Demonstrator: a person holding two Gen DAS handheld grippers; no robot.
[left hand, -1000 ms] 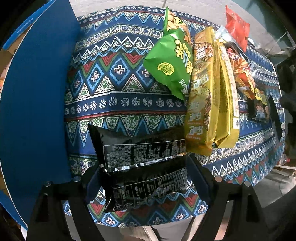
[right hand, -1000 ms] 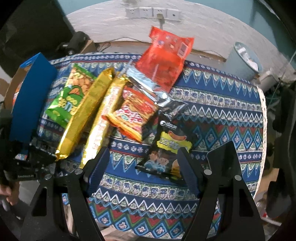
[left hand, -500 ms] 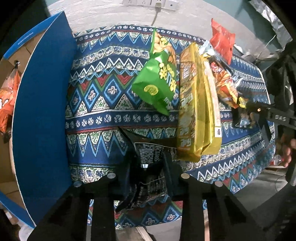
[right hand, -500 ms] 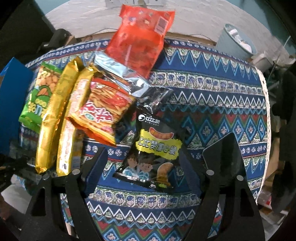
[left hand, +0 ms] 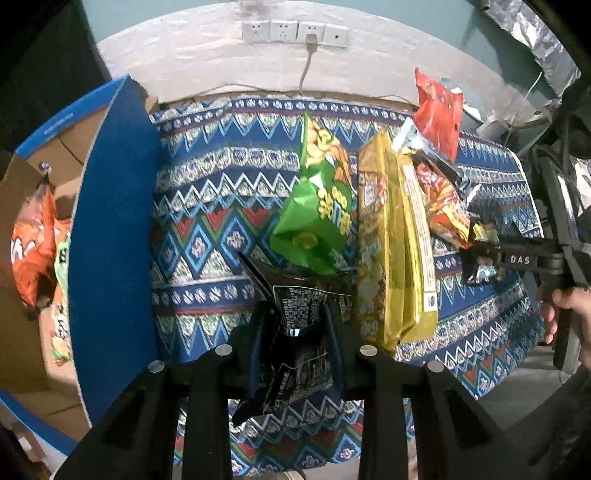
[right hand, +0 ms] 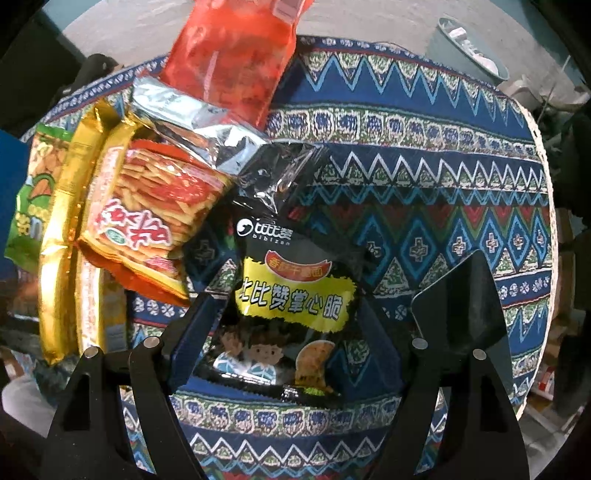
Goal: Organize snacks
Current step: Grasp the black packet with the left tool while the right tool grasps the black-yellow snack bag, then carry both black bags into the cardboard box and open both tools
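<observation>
My left gripper (left hand: 295, 332) is shut on a black snack bag (left hand: 295, 314) and holds it crumpled, lifted off the patterned tablecloth (left hand: 221, 206). My right gripper (right hand: 291, 317) is open, its fingers on either side of another black snack bag with a yellow label (right hand: 291, 306) that lies flat on the cloth. That gripper also shows in the left wrist view (left hand: 517, 258). Beside it lie an orange-red chip bag (right hand: 147, 210), two long gold packs (left hand: 391, 240), a green bag (left hand: 317, 206), a silver pack (right hand: 199, 129) and a red bag (right hand: 236, 55).
A blue-walled cardboard box (left hand: 110, 240) stands at the table's left with orange (left hand: 29, 251) and green snack bags inside. A grey bin (right hand: 469, 40) stands beyond the table's far right. Wall sockets (left hand: 291, 31) sit on the back wall.
My left gripper shut on the black bag, crumpling it, and lifted it. My right gripper moved forward and down so its open fingers straddle the yellow-label black bag.
</observation>
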